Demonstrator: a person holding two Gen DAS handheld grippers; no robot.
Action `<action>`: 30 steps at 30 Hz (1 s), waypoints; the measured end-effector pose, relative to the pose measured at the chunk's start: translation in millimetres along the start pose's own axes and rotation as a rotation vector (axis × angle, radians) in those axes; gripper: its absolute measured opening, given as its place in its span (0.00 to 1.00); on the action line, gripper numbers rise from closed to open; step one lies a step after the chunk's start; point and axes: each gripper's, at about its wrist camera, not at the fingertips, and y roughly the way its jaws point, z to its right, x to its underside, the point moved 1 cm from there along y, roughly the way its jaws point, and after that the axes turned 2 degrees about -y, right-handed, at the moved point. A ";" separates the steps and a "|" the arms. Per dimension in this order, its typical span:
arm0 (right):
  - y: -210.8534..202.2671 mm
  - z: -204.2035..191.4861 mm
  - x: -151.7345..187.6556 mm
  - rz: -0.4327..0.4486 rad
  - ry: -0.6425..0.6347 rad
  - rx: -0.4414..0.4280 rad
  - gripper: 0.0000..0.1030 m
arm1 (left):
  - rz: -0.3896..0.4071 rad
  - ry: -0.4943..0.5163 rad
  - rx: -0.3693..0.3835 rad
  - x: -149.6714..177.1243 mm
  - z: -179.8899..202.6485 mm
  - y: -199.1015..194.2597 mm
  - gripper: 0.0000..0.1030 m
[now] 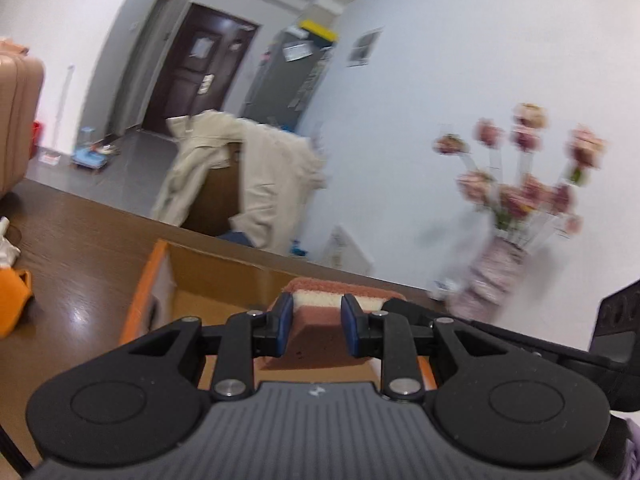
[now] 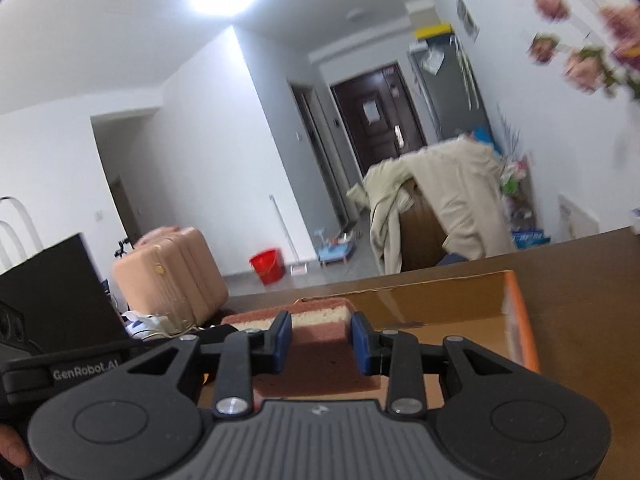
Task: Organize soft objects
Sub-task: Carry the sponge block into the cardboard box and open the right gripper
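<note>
Two handheld grippers carried one folded towel (image 1: 320,312) between them, a soft pink-and-cream bundle, over an open cardboard box (image 1: 224,280) with orange flaps that stood on a dark wooden tabletop (image 1: 80,240).

The left gripper (image 1: 316,326) had its blue-padded fingers (image 1: 282,326) drawn narrow, pinching one end of the towel. The right gripper (image 2: 320,340) did the same at the other end, its fingers (image 2: 362,342) pressed into the fabric. The two-ended grip probably kept the limp cloth folded and level, so it could go into the box without sagging open.

The towel hung just above the box's open top, near its front wall, not yet resting inside. Beyond the box, a vase of pink flowers (image 1: 520,184) stood near the white wall.
</note>
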 end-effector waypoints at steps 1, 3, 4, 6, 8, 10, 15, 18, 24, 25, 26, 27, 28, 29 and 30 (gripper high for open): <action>21.1 1.4 -5.7 -0.021 0.009 -0.007 0.31 | -0.009 -0.002 -0.011 -8.6 -11.4 15.5 0.25; 62.2 3.9 -16.3 -0.055 0.003 0.010 0.30 | -0.025 -0.001 -0.041 -22.2 -29.9 44.8 0.25; 82.9 4.2 -19.2 -0.071 0.000 0.019 0.30 | -0.030 0.012 -0.054 -26.5 -38.7 58.8 0.25; 116.9 8.4 -25.5 -0.095 0.003 0.039 0.30 | -0.036 0.023 -0.064 -35.7 -55.3 82.3 0.25; 145.9 12.2 -26.4 -0.104 -0.004 0.052 0.30 | -0.043 0.005 -0.074 -40.9 -71.3 101.3 0.25; 167.1 14.0 -26.2 -0.124 -0.012 0.061 0.30 | -0.087 -0.010 -0.088 -42.0 -84.3 119.4 0.25; 201.0 16.9 -14.1 -0.188 -0.049 0.088 0.30 | -0.163 0.044 -0.138 -35.9 -94.0 138.4 0.26; 208.2 22.8 -4.1 -0.229 -0.026 0.080 0.30 | -0.228 0.095 -0.172 -31.9 -92.0 143.7 0.26; 207.7 21.5 6.3 -0.301 -0.015 0.064 0.30 | -0.325 0.141 -0.225 -21.5 -90.9 142.9 0.39; 208.3 19.2 7.5 -0.316 -0.026 0.059 0.30 | -0.326 0.153 -0.237 -20.0 -90.3 139.3 0.39; 208.6 17.0 9.2 -0.336 -0.032 0.055 0.29 | -0.327 0.162 -0.251 -18.8 -89.5 135.2 0.41; 209.5 16.4 9.9 -0.352 -0.034 0.052 0.29 | -0.326 0.164 -0.262 -18.8 -88.5 131.6 0.46; 208.6 14.4 11.4 -0.365 -0.042 0.055 0.29 | -0.325 0.155 -0.253 -19.2 -87.9 126.4 0.47; 206.7 12.2 12.5 -0.372 -0.052 0.058 0.30 | -0.329 0.147 -0.242 -19.9 -87.0 121.0 0.50; 203.1 9.9 12.7 -0.373 -0.058 0.061 0.30 | -0.327 0.146 -0.239 -21.0 -85.1 114.6 0.52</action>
